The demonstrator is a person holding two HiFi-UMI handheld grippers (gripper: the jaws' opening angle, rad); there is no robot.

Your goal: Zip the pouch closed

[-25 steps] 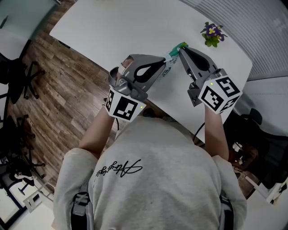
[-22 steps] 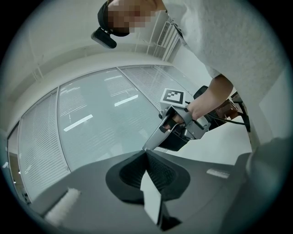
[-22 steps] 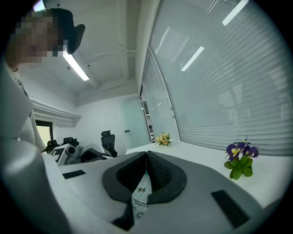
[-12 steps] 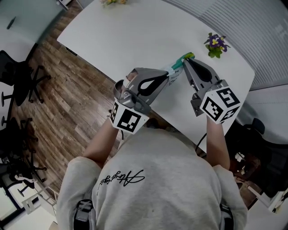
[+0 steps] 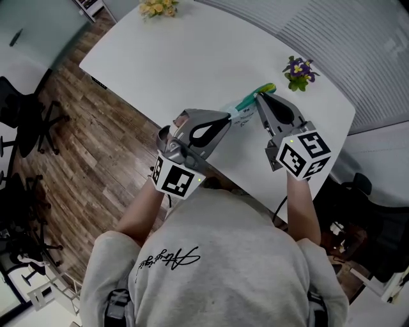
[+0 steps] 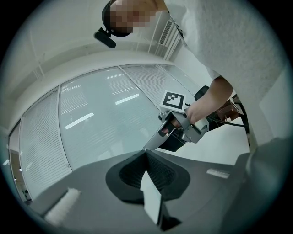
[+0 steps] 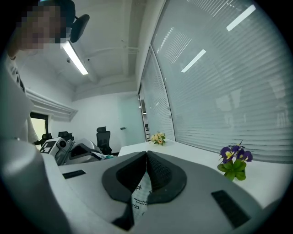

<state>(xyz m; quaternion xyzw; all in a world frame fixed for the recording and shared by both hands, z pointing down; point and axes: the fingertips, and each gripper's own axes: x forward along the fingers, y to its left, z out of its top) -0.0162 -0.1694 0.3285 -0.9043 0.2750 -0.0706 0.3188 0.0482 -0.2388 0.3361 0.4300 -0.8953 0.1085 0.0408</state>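
The left gripper (image 5: 229, 117) has its jaws closed together on one end of the pouch (image 5: 246, 104); in the left gripper view a plain white strip of it sticks out below the dark ribbed pads. The right gripper (image 5: 259, 96) is likewise clamped on the pouch's other end, and the right gripper view shows white material with small printed marks pinched between its pads. The two grippers point toward each other with their tips close together. The pouch is stretched in the short gap between them, white with a green edge that runs up to the right gripper's tip. It hangs over the near part of the white table (image 5: 192, 57), and whether it touches the tabletop cannot be told. Each gripper carries a marker cube at its rear, the left cube (image 5: 174, 176) over the table's front edge and the right cube (image 5: 304, 153) a little farther in. The person's forearms reach forward from a grey sweatshirt (image 5: 217, 255) with script lettering on its back. On the table, well apart from the pouch, a small pot of purple flowers (image 5: 299, 70) stands near the right edge and a bunch of yellow flowers (image 5: 158, 7) sits at the far end. Beyond the table lie a wood floor (image 5: 83, 147) and dark office chairs (image 5: 25, 115) at the left.
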